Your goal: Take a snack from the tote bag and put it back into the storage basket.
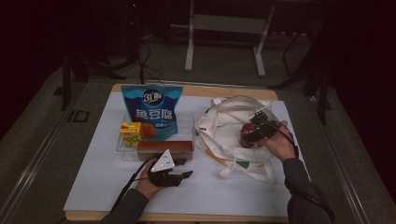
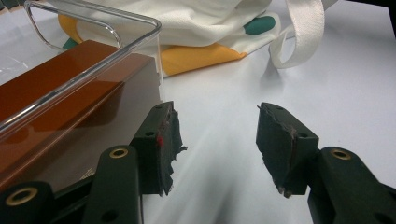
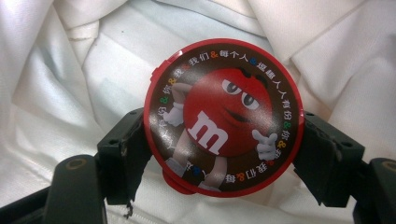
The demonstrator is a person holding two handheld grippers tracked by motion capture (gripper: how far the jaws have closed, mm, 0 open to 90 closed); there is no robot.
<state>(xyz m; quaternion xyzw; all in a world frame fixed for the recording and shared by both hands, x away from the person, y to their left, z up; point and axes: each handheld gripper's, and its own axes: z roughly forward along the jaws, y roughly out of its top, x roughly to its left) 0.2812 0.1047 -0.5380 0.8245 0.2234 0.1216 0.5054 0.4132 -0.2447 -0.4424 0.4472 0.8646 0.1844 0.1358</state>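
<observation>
Candy tin (image 3: pixel 224 116), round and red with a cartoon red candy figure on its lid, sits clamped between the two black jaws of the right gripper (image 3: pixel 224 140), one jaw pressing on each side of its rim. In the right gripper view white cloth lies all around and behind the tin. From the high view, the right gripper (image 1: pixel 254 133) holds the tin (image 1: pixel 246 136) over the middle of a white tote bag (image 1: pixel 224 123), which lies crumpled on the right half of the white table mat (image 1: pixel 93 186), its straps trailing toward the person. Whether the tin already rests on the cloth or hangs just above it cannot be told. The left gripper (image 2: pixel 217 140) has its jaws about half apart with nothing between them, and lies near the mat just beside the near corner of a clear plastic bin (image 2: pixel 93 23); in the high view the left gripper (image 1: pixel 175 170) sits just in front of that bin (image 1: pixel 187 121). Inside the bin are a long brown box (image 1: pixel 164 147) against the near wall, a small yellow drink carton (image 1: pixel 131 132) and a blue snack bag (image 1: pixel 152 109) standing upright at the back. Judging from this, packing the bag looks under way: the tin is at the bag but not yet let go, and the three items in the bin appear left to move.
</observation>
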